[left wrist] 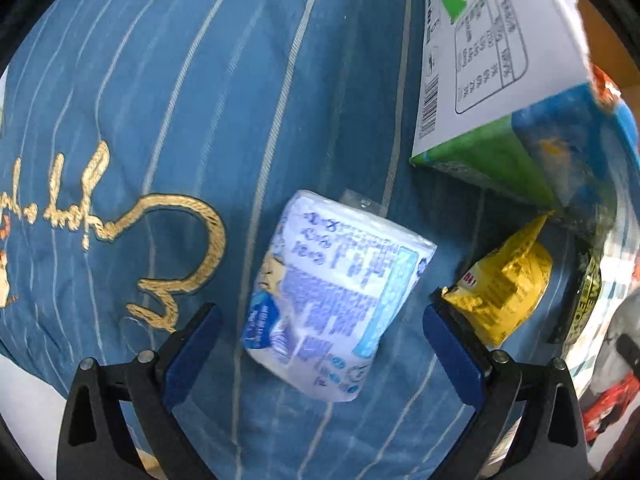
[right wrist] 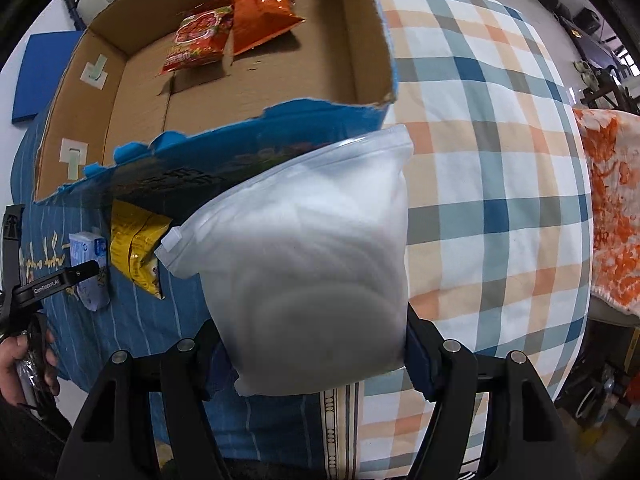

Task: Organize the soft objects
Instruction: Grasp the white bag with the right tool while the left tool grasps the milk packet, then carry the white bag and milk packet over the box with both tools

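Observation:
A white and blue tissue pack (left wrist: 332,300) lies on the blue striped pillow (left wrist: 160,100). My left gripper (left wrist: 320,336) is open, its jaws on either side of the pack and apart from it. A yellow snack bag (left wrist: 504,284) lies just right of it, below the cardboard box (left wrist: 500,60). My right gripper (right wrist: 312,356) is shut on a frosted zip bag of white stuffing (right wrist: 312,256), held up in front of the open box (right wrist: 256,92). The tissue pack (right wrist: 86,252) and yellow bag (right wrist: 136,248) also show in the right wrist view.
Two red and orange snack bags (right wrist: 236,20) lie inside the box at its far end. A plaid sheet (right wrist: 492,160) covers the bed to the right, with an orange patterned cloth (right wrist: 612,208) at its edge. The left gripper's handle (right wrist: 48,284) is at the left.

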Demonstrator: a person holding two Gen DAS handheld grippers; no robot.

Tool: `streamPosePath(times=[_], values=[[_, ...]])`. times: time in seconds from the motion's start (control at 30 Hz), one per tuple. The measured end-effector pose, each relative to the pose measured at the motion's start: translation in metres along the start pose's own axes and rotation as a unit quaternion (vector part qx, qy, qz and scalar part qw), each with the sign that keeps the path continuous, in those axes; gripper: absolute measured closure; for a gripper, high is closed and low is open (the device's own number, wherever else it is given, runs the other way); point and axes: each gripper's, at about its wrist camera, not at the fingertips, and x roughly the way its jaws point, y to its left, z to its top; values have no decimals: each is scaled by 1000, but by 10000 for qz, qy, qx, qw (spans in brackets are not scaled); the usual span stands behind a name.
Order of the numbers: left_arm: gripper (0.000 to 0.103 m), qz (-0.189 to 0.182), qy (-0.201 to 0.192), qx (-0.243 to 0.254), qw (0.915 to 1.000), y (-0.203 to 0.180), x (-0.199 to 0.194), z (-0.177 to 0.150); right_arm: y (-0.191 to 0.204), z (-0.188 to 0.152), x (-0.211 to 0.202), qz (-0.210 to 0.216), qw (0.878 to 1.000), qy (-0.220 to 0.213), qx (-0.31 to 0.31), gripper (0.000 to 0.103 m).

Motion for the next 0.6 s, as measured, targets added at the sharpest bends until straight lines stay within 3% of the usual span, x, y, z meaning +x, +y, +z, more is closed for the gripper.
streamPosePath(times=[0.1,0.13,0.17,0.23,0.3,0.6], values=[[2,0,19,203,9998,5,10,3,4,-1,5,41,10000,80,-26,30],[8,11,21,241,9997,6,14,3,5,-2,6,46,9999,102,-39,30],[25,-41,39,263,9996,9,19,5,7,-2,8,53,9999,121,-63,30],[27,-217,120,176,9995,15,25,8,12,-3,8,47,9998,127,-131,30],[37,-348,-20,122,9993,20,22,9,17,-5,7,27,9997,116,-208,30],[45,-234,-191,131,9995,23,8,-11,28,-12,6,126,9993,154,-327,30]])
